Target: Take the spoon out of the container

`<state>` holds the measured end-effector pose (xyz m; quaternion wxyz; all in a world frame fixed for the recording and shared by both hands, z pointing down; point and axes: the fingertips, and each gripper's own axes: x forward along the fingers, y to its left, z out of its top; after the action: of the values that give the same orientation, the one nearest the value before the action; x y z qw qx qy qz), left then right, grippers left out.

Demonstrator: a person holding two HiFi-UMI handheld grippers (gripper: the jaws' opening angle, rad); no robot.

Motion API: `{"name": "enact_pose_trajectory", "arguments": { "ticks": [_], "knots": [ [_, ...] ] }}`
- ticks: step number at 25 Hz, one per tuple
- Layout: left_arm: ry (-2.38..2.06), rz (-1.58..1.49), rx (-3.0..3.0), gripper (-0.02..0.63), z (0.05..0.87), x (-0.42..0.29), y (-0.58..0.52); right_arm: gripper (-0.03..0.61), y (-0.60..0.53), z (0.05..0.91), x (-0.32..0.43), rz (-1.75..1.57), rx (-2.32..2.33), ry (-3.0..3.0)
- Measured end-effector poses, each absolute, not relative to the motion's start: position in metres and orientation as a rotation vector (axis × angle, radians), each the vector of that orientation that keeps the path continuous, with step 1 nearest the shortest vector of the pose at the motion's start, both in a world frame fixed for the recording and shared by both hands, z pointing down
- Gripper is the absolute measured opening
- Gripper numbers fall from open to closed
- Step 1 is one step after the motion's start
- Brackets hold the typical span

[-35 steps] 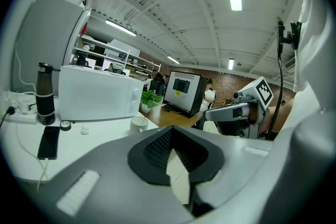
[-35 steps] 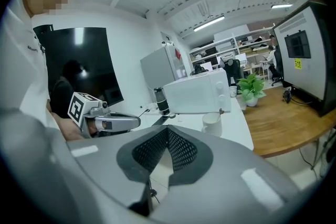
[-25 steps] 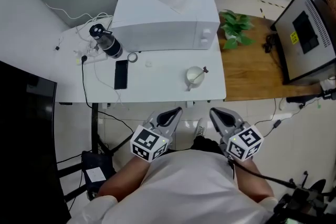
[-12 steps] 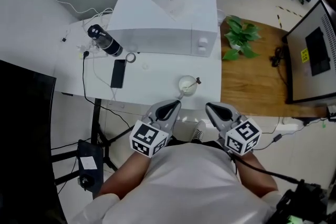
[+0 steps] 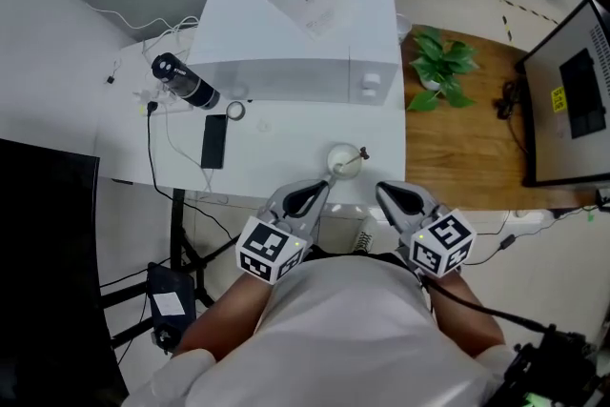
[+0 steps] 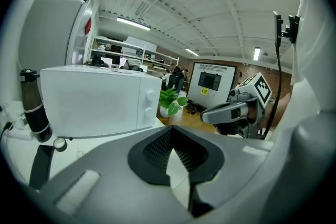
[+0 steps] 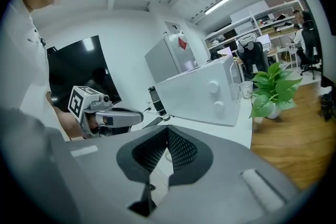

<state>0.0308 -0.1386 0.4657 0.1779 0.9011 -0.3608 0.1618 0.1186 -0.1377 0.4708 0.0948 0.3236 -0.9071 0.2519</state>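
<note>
White surface point(image 5: 276, 152) inspected. Microwave point(image 5: 295, 43) at 12 o'clock. Upright bottle point(image 5: 184, 83) at 10, cables point(image 5: 152, 124) beside it. Tape roll point(image 5: 235, 111) and black phone point(image 5: 213, 141) at 8. Container point(image 5: 342, 158) at 5, near the front edge. Adjoining wooden surface point(image 5: 457, 157) at 3 carries a potted plant point(image 5: 437, 67).

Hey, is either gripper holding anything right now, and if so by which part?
Nothing is held. The left gripper and right gripper both have their jaws together and empty; the spoon sits in the white cup, untouched.
</note>
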Motion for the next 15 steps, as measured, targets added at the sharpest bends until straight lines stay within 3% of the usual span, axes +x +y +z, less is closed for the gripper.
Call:
{"name": "enact_pose_trajectory", "arguments": {
  "ticks": [10,15],
  "knots": [
    [-0.902,0.424,2.58,0.005,0.47,0.01,-0.159,0.008,-0.157,0.48,0.102,0.714,1.107,-2.591],
    [-0.857,0.43,2.564,0.005,0.483,0.002,-0.16,0.061,-0.171,0.5,0.102,0.701,1.14,-2.504]
  ]
}}
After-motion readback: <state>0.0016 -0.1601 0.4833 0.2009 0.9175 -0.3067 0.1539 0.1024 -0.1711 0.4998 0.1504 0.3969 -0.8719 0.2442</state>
